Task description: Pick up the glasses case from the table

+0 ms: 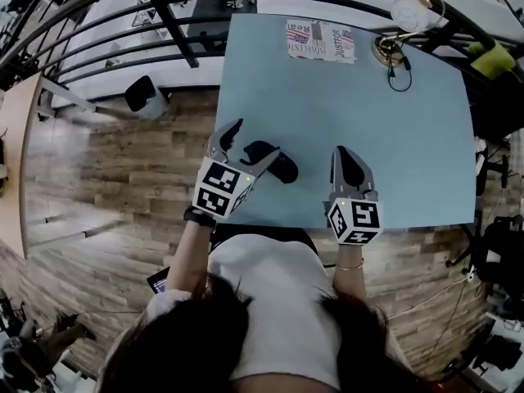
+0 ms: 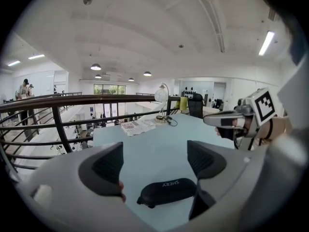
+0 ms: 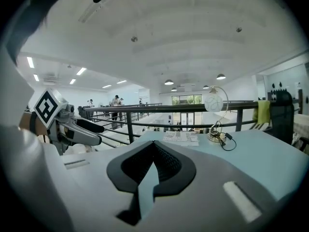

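The glasses case (image 2: 166,191) lies flat on the table (image 1: 344,97) close to its near edge, left of middle. The left gripper (image 2: 154,161) has its jaws spread wide either side of the case, pads not pressing it. The right gripper (image 3: 152,166), jaws together and empty, hovers by the near edge further right. The middle is bare; a newspaper (image 1: 321,41) and a lamp (image 1: 407,11) sit at the far edge.
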